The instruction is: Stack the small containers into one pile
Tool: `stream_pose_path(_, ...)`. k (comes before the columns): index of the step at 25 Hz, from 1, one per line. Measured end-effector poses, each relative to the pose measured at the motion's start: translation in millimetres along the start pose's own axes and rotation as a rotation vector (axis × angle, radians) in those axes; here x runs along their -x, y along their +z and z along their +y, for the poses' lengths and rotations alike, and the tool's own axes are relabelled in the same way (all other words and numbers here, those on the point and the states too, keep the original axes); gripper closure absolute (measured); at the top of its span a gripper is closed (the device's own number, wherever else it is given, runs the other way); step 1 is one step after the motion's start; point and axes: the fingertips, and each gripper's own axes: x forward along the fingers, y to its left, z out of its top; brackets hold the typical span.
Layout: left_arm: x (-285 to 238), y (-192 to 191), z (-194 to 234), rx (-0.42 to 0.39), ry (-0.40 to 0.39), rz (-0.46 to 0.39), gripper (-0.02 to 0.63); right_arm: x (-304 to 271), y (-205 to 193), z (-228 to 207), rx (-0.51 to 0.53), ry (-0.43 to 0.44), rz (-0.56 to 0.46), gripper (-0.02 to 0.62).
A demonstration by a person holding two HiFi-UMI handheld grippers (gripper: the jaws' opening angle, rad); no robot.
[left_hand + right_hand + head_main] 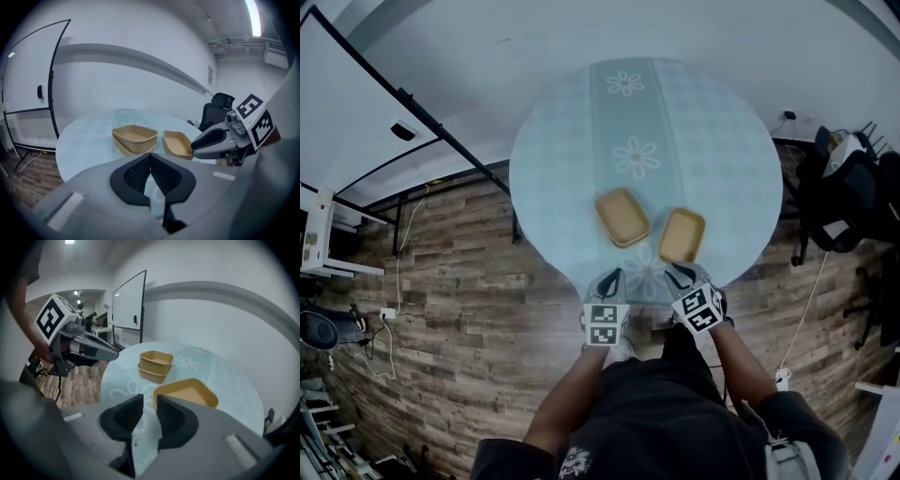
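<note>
Tabletop (553, 159): round, under a pale flowered cloth; fills the middle of the head view.
Stack (622, 217): two tan containers already nested, at the centre of the head view.
Container (682, 234): single and empty, just to the lower right of the stack, close beside it but not touching.
Left gripper (150, 155): fingers (133, 176) pressed together with nothing between them; it sits at the tabletop's near edge, aimed toward the stack.
Right gripper (150, 398): fingers (123, 416) apart and empty; the container's near rim lies just ahead of them, not yet between them.
Step, as I judge it: the right gripper lines up to take the container by its near wall.
Progress: one container is left to add, so the pile looks about one lift from done.
Risk, push: if a fingertip meets the rim from outside instead of straddling it, the light container may slide across the cloth into the stack.
Risk, tilt: a grip on one thin wall may let the container hang at a slant, so it could land askew.
Risk, stack: nothing steadies the stack; a bump while nesting could shove or tip it.
Risk, cloth: fingertips dragging low could snag and bunch it.
</note>
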Motion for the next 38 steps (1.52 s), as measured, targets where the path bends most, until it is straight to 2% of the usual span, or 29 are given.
stream_pose_path(6, -3.1, -3.1, 2.0, 0.025, 0.038, 0.031, 0.6, -16.8, -11.2, -7.0, 0.166, 0.021, 0.091, 0.5)
stream_pose_path(12, -4.1, -13.2, -3.3, 0.05, 0.065, 0.058, 0.6, -30.8, -26.1, -5.4, 0.259, 0.068, 0.148, 0.5)
stream_pose_path(18, -3.6, -13.6, -4.5, 0.066, 0.077, 0.035, 0.6, -37.2, -34.8, -6.0, 0.27, 0.108, 0.159, 0.507)
stream_pose_path(22, -2.8, -17.5, -5.2, 0.073, 0.087, 0.036, 0.6, -35.9, -31.4, -7.2, 0.29, 0.117, 0.131, 0.569)
stream_pose_path(32, 4.0, -19.3, -10.8, 0.084, 0.095, 0.026, 0.6, -26.7, -32.6, -6.6, 0.353, 0.11, 0.103, 0.578)
stream_pose_path(38, 8.3, -18.1, -14.0, 0.087, 0.09, 0.014, 0.6, -15.9, -27.2, -9.4, 0.375, 0.076, 0.073, 0.58)
